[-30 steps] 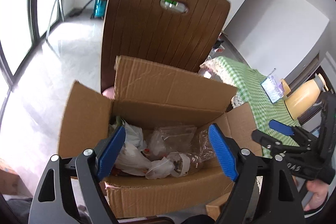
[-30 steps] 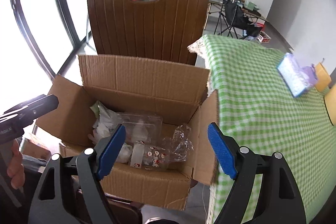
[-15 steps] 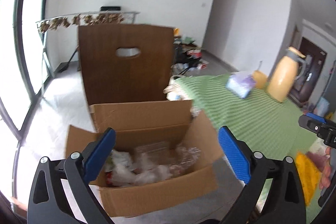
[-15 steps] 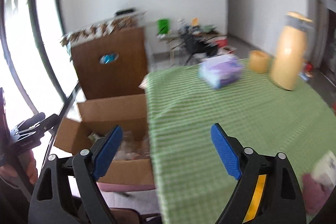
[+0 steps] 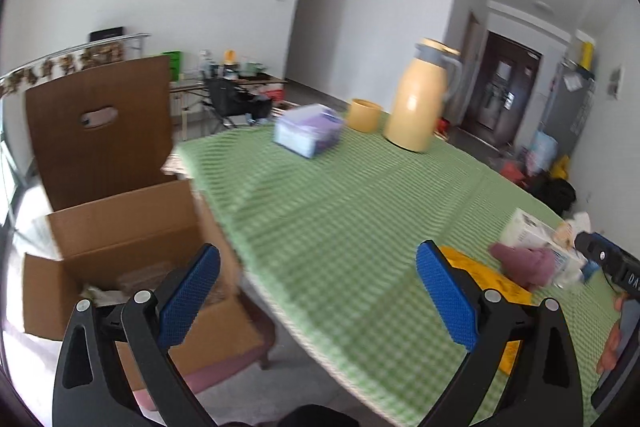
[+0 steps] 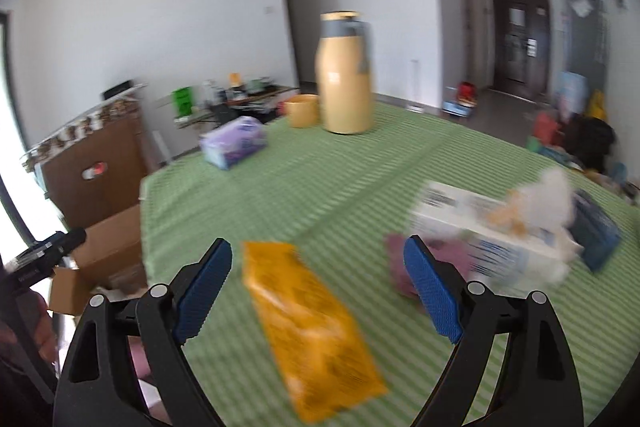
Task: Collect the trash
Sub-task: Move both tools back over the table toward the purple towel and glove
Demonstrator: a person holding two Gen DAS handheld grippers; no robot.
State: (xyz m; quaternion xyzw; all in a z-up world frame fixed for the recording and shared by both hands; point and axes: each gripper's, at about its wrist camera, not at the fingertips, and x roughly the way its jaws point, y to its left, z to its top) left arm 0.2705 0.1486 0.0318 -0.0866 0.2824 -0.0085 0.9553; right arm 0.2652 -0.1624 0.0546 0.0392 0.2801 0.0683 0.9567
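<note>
An open cardboard box (image 5: 120,239) holding plastic trash sits on a seat at the left end of the green checked table (image 5: 340,219). It also shows in the right wrist view (image 6: 108,251). A flat orange packet (image 6: 312,327) lies on the cloth just in front of my right gripper (image 6: 318,291), which is open and empty above it. A mauve crumpled thing (image 6: 404,267), a white carton (image 6: 488,231) and crumpled white paper (image 6: 552,191) lie to the right. My left gripper (image 5: 318,293) is open and empty over the table's near edge.
A yellow jug (image 6: 346,75), a yellow cup (image 6: 302,111) and a purple tissue pack (image 6: 234,143) stand at the far side of the table. A brown chair back (image 5: 100,131) rises behind the box. A dark blue item (image 6: 596,235) lies at the right.
Both grippers have swung right, away from the box and toward the table. The orange packet and carton have come into view. Both stay open and empty.
</note>
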